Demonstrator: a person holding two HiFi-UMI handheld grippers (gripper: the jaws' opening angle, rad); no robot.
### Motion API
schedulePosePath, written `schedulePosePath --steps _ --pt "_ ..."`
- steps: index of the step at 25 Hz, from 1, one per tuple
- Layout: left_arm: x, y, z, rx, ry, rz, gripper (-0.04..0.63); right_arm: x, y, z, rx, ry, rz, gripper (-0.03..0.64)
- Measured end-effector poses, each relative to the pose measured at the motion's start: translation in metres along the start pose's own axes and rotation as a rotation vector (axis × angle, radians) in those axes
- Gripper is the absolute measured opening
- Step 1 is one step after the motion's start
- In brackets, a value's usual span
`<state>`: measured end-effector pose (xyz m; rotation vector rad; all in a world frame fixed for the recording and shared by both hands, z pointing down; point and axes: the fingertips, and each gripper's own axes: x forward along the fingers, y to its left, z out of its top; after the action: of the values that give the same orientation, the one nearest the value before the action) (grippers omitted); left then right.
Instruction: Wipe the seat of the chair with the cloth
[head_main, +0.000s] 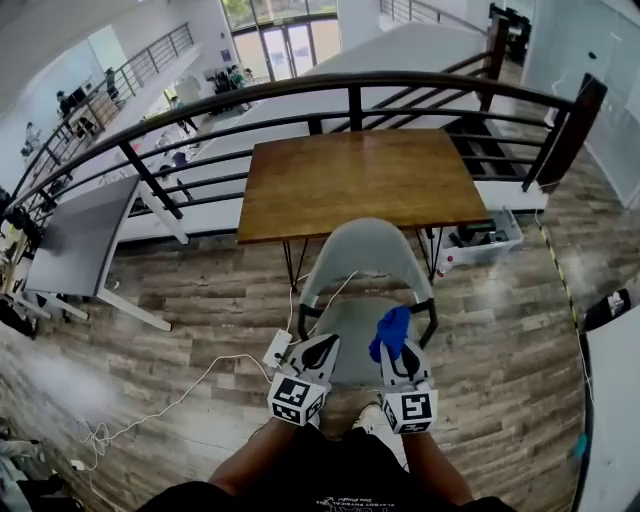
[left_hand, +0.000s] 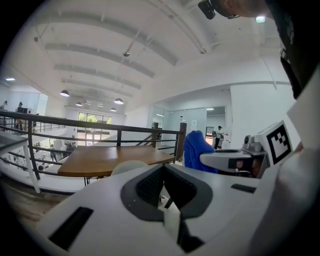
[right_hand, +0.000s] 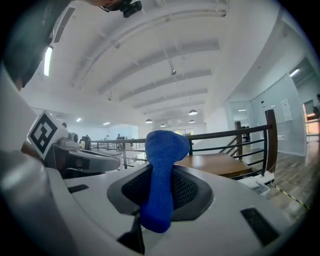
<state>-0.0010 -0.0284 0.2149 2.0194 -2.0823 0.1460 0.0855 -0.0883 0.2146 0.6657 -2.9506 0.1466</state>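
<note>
A grey chair (head_main: 367, 255) stands tucked against a wooden table (head_main: 360, 178), its seat (head_main: 350, 330) just ahead of both grippers. My right gripper (head_main: 397, 352) is shut on a blue cloth (head_main: 391, 331), which sticks up out of the jaws over the seat's right side. In the right gripper view the cloth (right_hand: 162, 170) is pinched in my right gripper (right_hand: 162, 187) and bulges above it. My left gripper (head_main: 320, 352) hovers over the seat's left front, shut with nothing in it (left_hand: 164, 172). The left gripper view shows the cloth (left_hand: 194, 149) off to the right.
A black railing (head_main: 350, 100) runs behind the table. A white power strip (head_main: 277, 349) with cables lies on the wood floor left of the chair. A white box (head_main: 482, 240) sits under the table's right end. A grey table (head_main: 78, 235) stands far left.
</note>
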Motion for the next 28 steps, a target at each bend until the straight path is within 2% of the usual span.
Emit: schedulePosePath --steps 5,9,15,21,28 --pt "0.002 0.026 -0.003 -0.013 0.005 0.034 0.008 0.026 0.015 -0.004 -0.01 0.03 0.058 0.101" --pt "0.011 0.054 0.0 -0.034 -0.001 0.037 0.008 0.053 0.022 0.006 -0.006 0.023 0.056 0.101" --pt "0.017 0.086 0.018 -0.045 -0.055 0.01 0.008 0.085 0.036 0.018 -0.039 0.037 0.046 0.101" --pt "0.016 0.115 -0.005 -0.101 -0.043 -0.003 0.008 0.113 0.054 0.01 -0.098 0.073 0.053 0.101" --pt "0.025 0.142 -0.031 -0.137 -0.007 0.02 0.008 0.135 0.058 -0.017 -0.074 0.137 0.069 0.101"
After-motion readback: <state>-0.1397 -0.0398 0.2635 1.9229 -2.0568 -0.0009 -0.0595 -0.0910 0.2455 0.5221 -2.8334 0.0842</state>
